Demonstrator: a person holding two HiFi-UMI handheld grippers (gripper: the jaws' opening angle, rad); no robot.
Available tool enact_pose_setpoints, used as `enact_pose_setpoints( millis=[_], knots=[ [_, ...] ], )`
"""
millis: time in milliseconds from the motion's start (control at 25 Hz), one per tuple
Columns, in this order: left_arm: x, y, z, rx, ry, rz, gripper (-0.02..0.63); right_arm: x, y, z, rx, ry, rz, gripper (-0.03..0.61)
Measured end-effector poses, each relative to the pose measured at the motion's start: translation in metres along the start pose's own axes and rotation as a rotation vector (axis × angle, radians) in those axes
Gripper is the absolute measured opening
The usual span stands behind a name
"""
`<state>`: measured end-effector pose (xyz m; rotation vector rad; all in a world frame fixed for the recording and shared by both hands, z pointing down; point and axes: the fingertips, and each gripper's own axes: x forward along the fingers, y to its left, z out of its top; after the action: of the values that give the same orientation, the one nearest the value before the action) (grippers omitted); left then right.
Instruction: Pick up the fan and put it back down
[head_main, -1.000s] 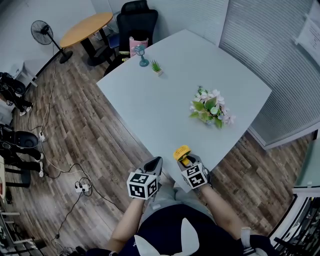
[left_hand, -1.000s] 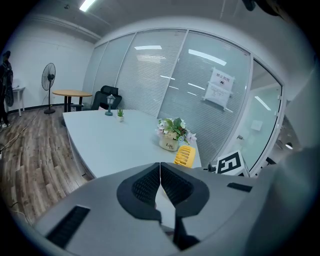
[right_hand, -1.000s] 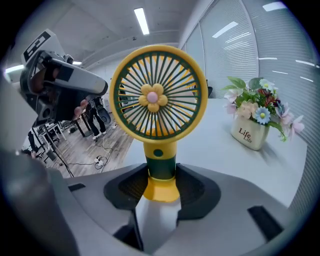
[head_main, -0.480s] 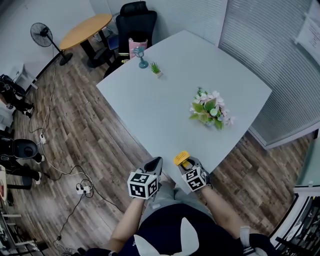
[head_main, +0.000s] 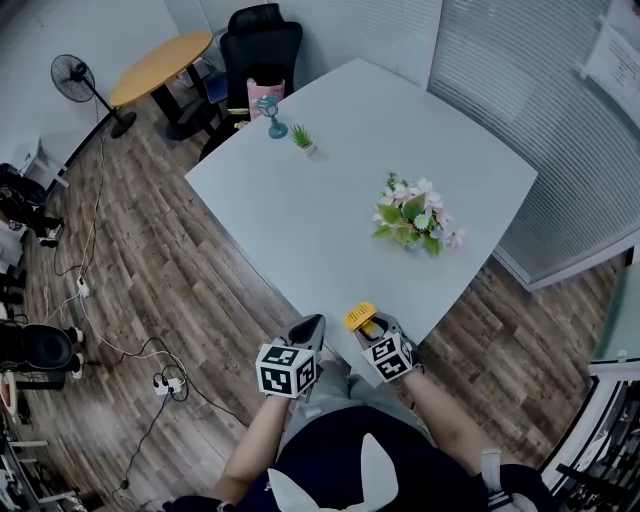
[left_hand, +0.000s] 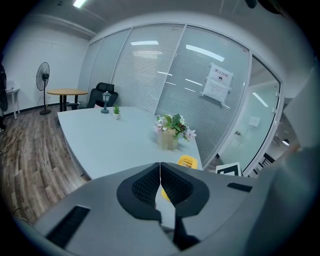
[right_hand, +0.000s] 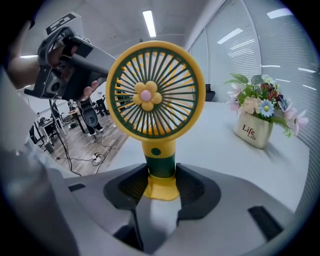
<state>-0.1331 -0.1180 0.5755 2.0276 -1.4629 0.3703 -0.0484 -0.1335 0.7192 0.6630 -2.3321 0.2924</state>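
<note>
A small yellow fan (right_hand: 155, 90) with a green-and-yellow stem and a pink flower at its hub stands upright between the jaws of my right gripper (right_hand: 161, 172). The pads press on the stem from both sides. In the head view the fan (head_main: 362, 318) and right gripper (head_main: 372, 326) sit at the near corner of the pale table (head_main: 330, 200); whether the fan's base touches the table is hidden. My left gripper (head_main: 312, 326) hovers just left of it, off the table's edge, jaws together and empty (left_hand: 160, 167). The fan's yellow rim (left_hand: 187, 161) shows beyond them.
A flower pot (head_main: 415, 215) stands mid-table to the right. A small teal lamp (head_main: 268, 110) and a tiny potted plant (head_main: 302, 140) stand at the far corner. Beyond are a black chair (head_main: 258, 50), a round wooden table (head_main: 160, 62) and a floor fan (head_main: 78, 80). Cables (head_main: 165, 380) lie on the floor at left.
Both grippers and the yellow fan have kept their places. Only the head view has shifted a little.
</note>
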Motion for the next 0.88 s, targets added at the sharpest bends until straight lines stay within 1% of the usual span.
enact_pose_setpoints(
  millis=[120, 240, 280, 360, 400, 560, 720, 880],
  knots=[
    [0.003, -0.002, -0.002, 0.003, 0.009, -0.014, 0.021, 0.002, 0.0, -0.003, 0.028, 0.045, 0.005, 0.181],
    [0.005, -0.001, -0.004, 0.012, 0.023, -0.026, 0.021, 0.004, 0.002, -0.004, 0.084, 0.105, 0.043, 0.192],
    [0.005, -0.001, -0.004, 0.016, 0.027, -0.03, 0.022, 0.005, 0.003, -0.004, 0.109, 0.118, 0.056, 0.211],
    [0.005, -0.001, -0.002, 0.022, 0.03, -0.038, 0.021, 0.006, 0.002, -0.004, 0.148, 0.135, 0.066, 0.311],
    [0.004, 0.0, -0.001, 0.025, 0.03, -0.042, 0.021, 0.006, 0.002, -0.003, 0.155, 0.138, 0.066, 0.325],
    [0.001, 0.0, 0.004, 0.038, 0.032, -0.057, 0.021, -0.006, 0.009, 0.004, 0.137, 0.139, 0.055, 0.318],
    [-0.003, -0.002, 0.009, 0.054, 0.037, -0.082, 0.021, -0.025, 0.014, 0.013, 0.12, 0.109, 0.03, 0.301],
    [-0.006, -0.002, 0.013, 0.06, 0.038, -0.101, 0.021, -0.047, 0.019, 0.027, 0.147, 0.074, 0.005, 0.28]
  ],
)
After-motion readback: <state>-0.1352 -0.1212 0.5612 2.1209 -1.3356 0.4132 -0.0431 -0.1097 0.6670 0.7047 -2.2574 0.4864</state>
